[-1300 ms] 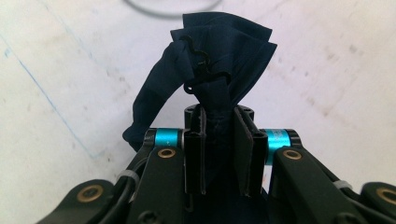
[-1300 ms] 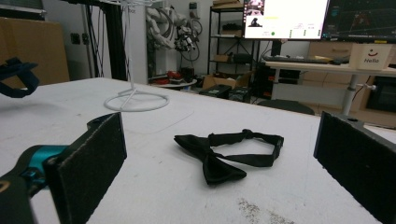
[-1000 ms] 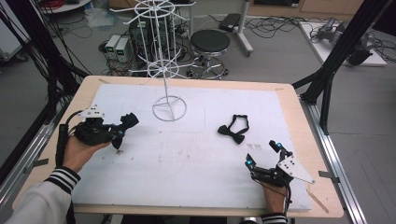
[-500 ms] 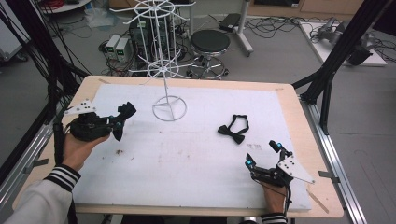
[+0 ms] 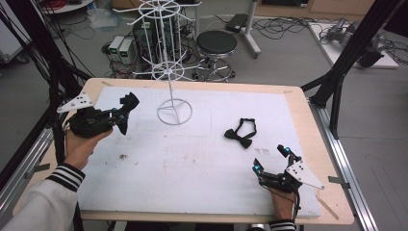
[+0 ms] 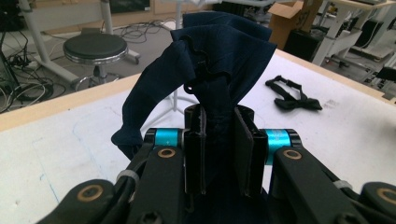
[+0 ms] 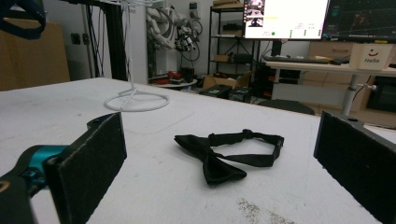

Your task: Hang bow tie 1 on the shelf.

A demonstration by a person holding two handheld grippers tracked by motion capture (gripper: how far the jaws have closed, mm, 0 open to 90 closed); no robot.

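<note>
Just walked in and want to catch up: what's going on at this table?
A person works with a handheld gripper in each hand. The left gripper is shut on a dark navy bow tie, held up off the white mat near the white wire rack. The right gripper rests open at the mat's near edge, its jaws facing a black bow tie that lies flat on the mat, untouched.

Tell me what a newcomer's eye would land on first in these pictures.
The dark blue bow tie clamped in the left gripper, held above the table's left side. Next, the white wire rack standing at the far edge of the white mat. Then the black bow tie lying flat ahead of the open right gripper.
</note>
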